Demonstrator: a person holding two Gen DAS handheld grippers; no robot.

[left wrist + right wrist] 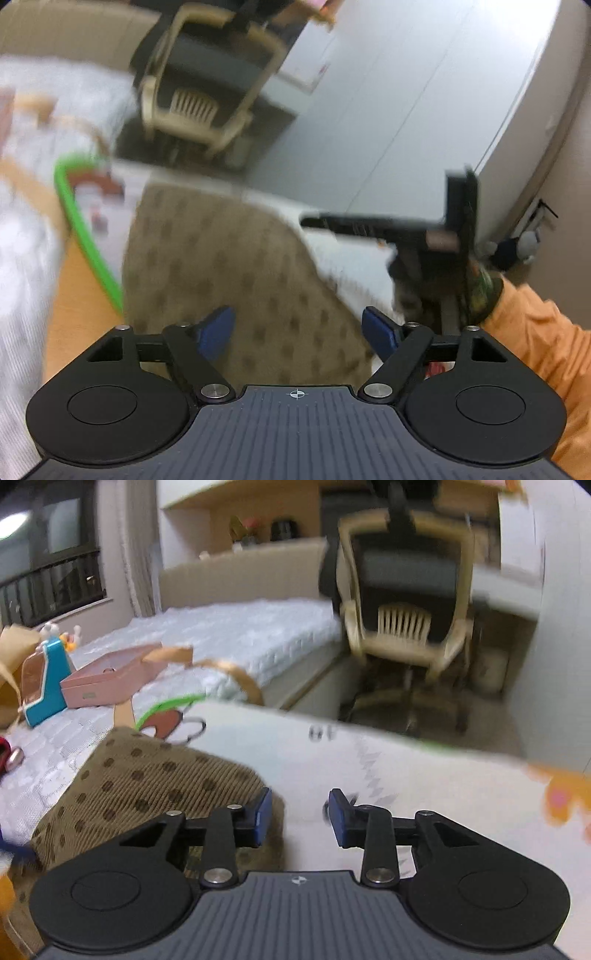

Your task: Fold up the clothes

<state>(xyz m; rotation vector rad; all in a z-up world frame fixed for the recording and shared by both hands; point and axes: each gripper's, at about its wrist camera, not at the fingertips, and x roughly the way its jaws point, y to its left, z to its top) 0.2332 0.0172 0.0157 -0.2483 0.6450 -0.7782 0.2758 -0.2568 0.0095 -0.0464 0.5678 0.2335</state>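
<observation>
One brown dotted garment [147, 779] lies on a white printed mat [406, 775] on the bed [240, 631]. Left gripper [299, 332] spread wide above it, empty; right gripper [299, 816] spread, empty, at the garment's edge. Beyond: pink box [107, 679], chair [406, 602].

Beige office chair [406, 627] beside white bed [240, 627]; dark window [55, 554]

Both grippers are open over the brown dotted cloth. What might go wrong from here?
1. Both views are motion-blurred, so a grab at the brown dotted cloth may miss its edge.
2. The right gripper straddles the cloth's edge and the white mat; it might pinch the mat too.
3. The left gripper works close beside it; they may collide.
</observation>
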